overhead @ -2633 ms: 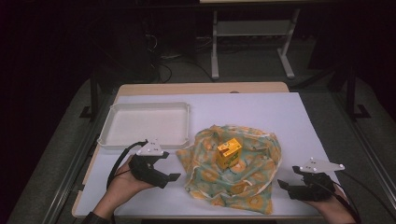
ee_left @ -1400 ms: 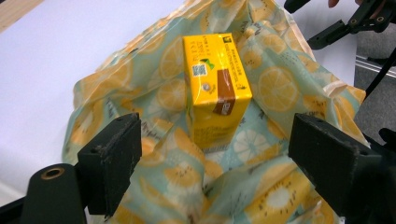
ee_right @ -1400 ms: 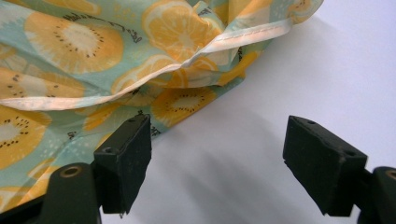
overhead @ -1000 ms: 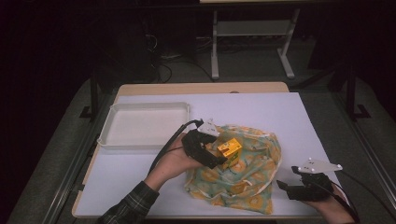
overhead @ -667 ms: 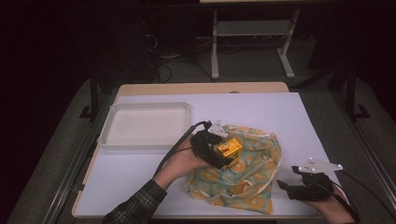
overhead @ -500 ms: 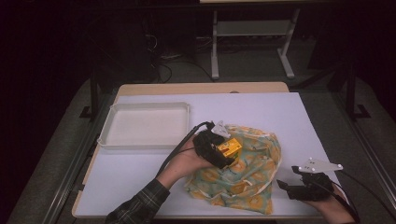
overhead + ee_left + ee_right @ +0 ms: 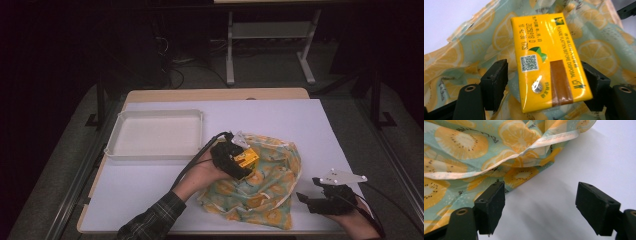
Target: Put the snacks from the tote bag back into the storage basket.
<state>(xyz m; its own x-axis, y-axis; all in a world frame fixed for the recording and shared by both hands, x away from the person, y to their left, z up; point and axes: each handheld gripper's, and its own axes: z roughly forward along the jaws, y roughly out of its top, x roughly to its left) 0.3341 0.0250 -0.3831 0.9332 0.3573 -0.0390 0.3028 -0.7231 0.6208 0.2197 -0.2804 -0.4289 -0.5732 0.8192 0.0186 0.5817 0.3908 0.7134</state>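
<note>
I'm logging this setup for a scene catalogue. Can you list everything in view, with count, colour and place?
drink carton: 1, yellow, lying on the cloth between the left gripper's jaws
cloth: 1, teal with orange fruit print, crumpled at the table's middle front
tray: 1, white, empty, at the left back
table: 1, white top
left gripper: 1, black, jaws just closing around the carton, a gap at one side
right gripper: 1, black, open, beside the cloth
</note>
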